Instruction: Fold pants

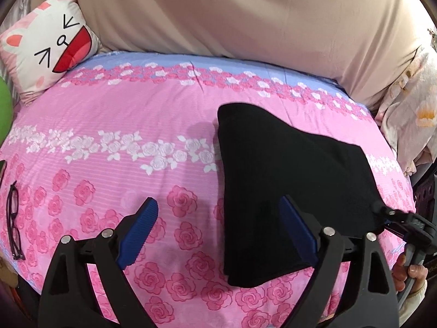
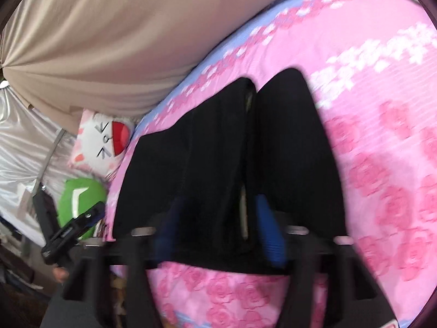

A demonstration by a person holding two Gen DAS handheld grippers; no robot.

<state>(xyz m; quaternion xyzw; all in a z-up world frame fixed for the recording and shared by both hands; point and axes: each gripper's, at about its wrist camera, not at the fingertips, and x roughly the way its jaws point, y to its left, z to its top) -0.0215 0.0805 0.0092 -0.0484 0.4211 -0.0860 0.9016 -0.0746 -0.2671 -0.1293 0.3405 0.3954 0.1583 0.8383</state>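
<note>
The left gripper (image 1: pixel 218 229) is hovering with its blue pads (image 1: pixel 139 235) spread wide over the pink rose-print bedspread (image 1: pixel 114 125). Folded black pants (image 1: pixel 278 180) are lying on the bedspread, under the right-hand pad. Glasses (image 1: pixel 13 221) are resting at the left edge, and a cat-face pillow (image 1: pixel 49 43) is sitting far left.

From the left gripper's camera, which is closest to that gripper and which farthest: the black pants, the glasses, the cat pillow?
1. Pants, under the left gripper's right finger.
2. Glasses, at the bed's left edge.
3. Cat pillow, far left corner.
</note>
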